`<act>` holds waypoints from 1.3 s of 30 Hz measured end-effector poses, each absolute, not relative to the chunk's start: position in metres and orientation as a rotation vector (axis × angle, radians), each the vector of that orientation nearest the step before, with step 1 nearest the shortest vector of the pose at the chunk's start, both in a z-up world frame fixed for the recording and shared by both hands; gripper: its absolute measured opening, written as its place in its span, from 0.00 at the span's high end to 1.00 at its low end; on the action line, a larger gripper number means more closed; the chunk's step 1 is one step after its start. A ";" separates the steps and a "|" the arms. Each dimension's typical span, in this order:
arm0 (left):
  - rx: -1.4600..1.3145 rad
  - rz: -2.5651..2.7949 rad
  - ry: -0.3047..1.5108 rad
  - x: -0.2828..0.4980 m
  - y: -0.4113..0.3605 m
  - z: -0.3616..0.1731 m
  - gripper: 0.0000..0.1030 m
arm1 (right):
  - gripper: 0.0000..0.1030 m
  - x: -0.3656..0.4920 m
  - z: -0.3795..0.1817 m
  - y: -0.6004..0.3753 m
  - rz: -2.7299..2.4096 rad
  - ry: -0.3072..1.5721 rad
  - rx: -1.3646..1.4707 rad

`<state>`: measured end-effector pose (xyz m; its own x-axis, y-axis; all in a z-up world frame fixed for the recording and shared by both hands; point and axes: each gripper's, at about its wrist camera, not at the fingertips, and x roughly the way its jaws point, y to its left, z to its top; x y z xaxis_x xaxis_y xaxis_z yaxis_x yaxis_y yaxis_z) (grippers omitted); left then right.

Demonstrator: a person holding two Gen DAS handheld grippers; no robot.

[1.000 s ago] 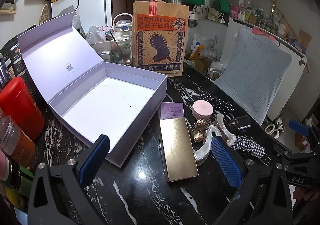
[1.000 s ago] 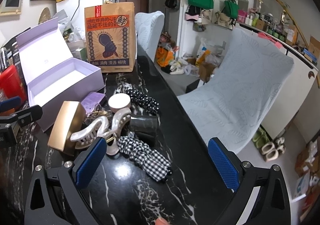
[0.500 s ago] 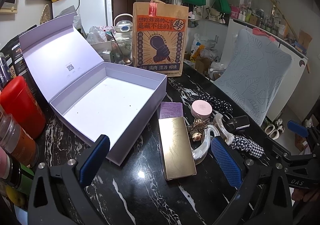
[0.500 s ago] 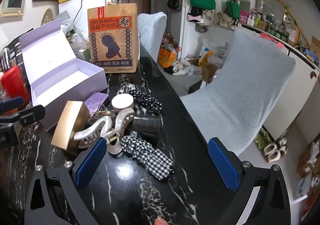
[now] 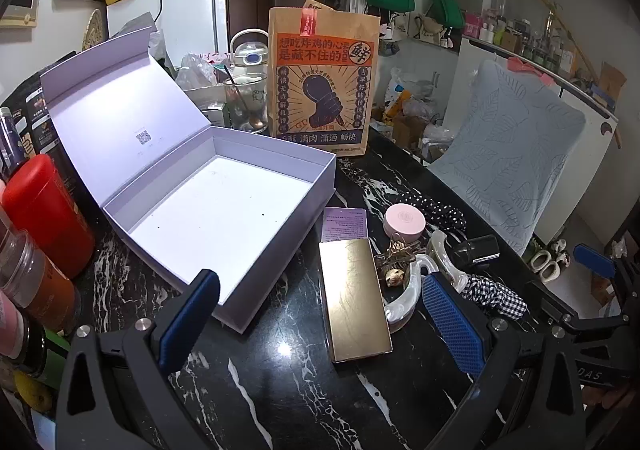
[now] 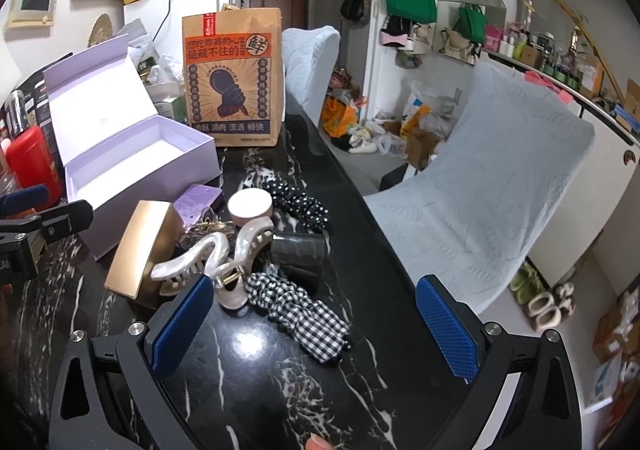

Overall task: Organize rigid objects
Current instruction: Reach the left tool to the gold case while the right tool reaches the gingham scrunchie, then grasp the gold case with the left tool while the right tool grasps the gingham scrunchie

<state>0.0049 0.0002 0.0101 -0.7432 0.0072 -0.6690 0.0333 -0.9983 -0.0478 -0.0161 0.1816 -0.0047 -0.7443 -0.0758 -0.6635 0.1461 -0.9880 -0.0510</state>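
An open lilac box (image 5: pixel 224 209) (image 6: pixel 132 165) lies empty on the black marble table (image 5: pixel 280 390), lid tipped back. Right of it sits a cluster: a gold tin (image 5: pixel 354 298) (image 6: pixel 138 250), a purple card (image 5: pixel 344 218), a pink round jar (image 5: pixel 404 219) (image 6: pixel 250 203), a pearly claw clip (image 5: pixel 412 290) (image 6: pixel 212 258), a small gold clip (image 5: pixel 400 250), a dark cup (image 6: pixel 298 248), a polka-dot scrunchie (image 6: pixel 296 201) and a checked scrunchie (image 6: pixel 300 310). My left gripper (image 5: pixel 320 326) hovers open just before the gold tin. My right gripper (image 6: pixel 316 326) is open over the checked scrunchie, holding nothing.
A printed paper bag (image 5: pixel 324 81) stands behind the box. A red canister (image 5: pixel 44 209) and jars (image 5: pixel 36 286) crowd the left edge. Covered chairs (image 6: pixel 488 177) line the table's right side. The right gripper's frame (image 5: pixel 592 290) shows at the left view's right edge.
The right gripper has drifted slightly forward and left toward the cluster. The left gripper has barely shifted. Nothing was grasped or moved.
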 end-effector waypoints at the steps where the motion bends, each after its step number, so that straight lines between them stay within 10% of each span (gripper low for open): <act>1: 1.116 -2.920 0.093 0.005 0.000 0.010 0.00 | 0.00 -0.016 -0.005 0.181 -2.823 0.153 1.065; 23: 1.215 -2.929 0.154 0.003 0.013 -0.010 0.02 | 0.00 -0.024 -0.023 0.194 -2.766 0.109 1.107; 39: 1.373 -2.914 0.208 -0.018 0.023 -0.049 0.46 | 0.28 -0.055 -0.066 0.199 -2.592 0.071 1.215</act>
